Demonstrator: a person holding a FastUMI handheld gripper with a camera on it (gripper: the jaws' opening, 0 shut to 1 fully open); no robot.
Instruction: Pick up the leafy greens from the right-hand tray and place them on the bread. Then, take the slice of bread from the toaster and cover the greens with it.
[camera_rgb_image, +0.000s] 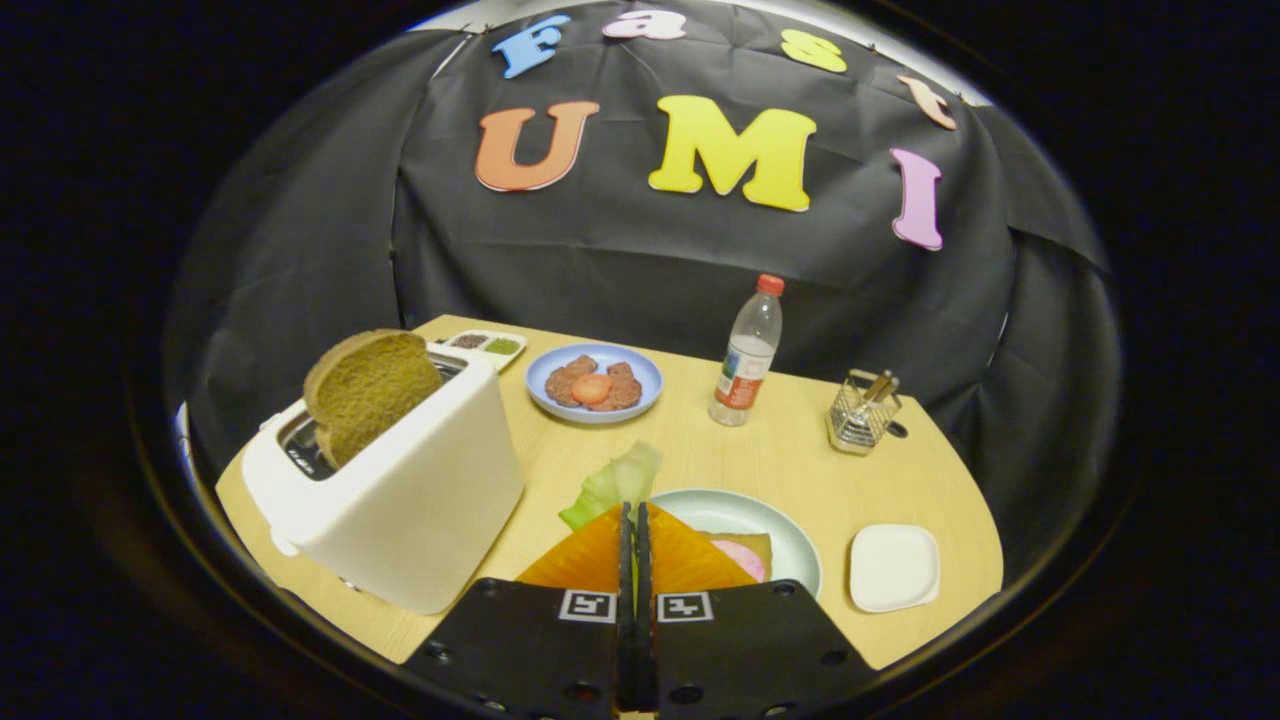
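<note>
A light wooden table (760, 460) is seen against a black cloth wall. At the left, a white toaster (400, 500) is stood with a slice of brown bread (368, 390) raised from its slot. Farther back are set a blue plate of patties (594, 383), a small sauce dish (486, 344), a water bottle (746, 352) and a wire holder (862, 414). A pale green plate (745, 515) is placed just beyond the gripper (634, 520), with bread and a pink slice (747, 555) on it; a white tray (893, 567) lies beside it.

The fingers are pressed together on the leafy greens (612, 483), which stick up past the fingertips. How much leaf is actually pinched is hard to judge. If only an edge is held, the greens could be dropped short of the bread, or released half off it because the target is partly hidden by the fingers.
</note>
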